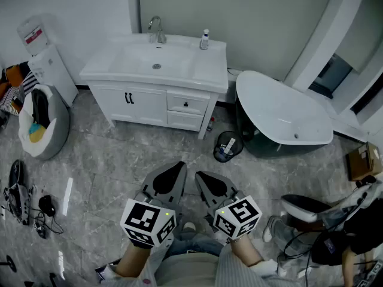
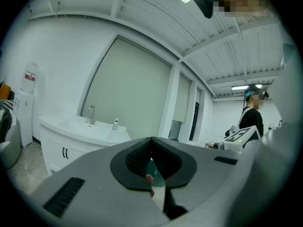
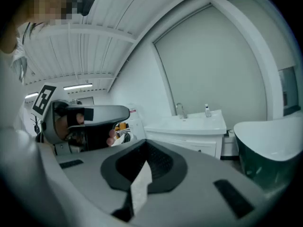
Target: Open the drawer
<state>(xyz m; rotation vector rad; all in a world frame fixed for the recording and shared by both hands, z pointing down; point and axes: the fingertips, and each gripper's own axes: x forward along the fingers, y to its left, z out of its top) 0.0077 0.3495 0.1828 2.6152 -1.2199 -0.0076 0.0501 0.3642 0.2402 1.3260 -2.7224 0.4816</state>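
A white vanity [image 1: 157, 70] with a sink stands against the far wall. Its right side has two stacked drawers; the upper drawer [image 1: 186, 104] has a dark knob, and the lower drawer [image 1: 184, 120] sits under it. Both look closed. My left gripper [image 1: 172, 173] and right gripper [image 1: 205, 182] are side by side low in the head view, far from the vanity, both shut with nothing in them. In the left gripper view the vanity [image 2: 71, 137] is at the left beyond the shut left gripper [image 2: 151, 150]. The right gripper view shows the vanity [image 3: 189, 126] ahead of the shut right gripper [image 3: 144, 151].
A dark-sided bathtub [image 1: 281, 115] stands right of the vanity, with a small black bin [image 1: 227, 146] on the floor between them. A grey bag chair [image 1: 42, 124] and a white unit [image 1: 54, 70] are at left. Cables and gear [image 1: 24, 196] lie lower left. A person [image 1: 335, 232] crouches lower right.
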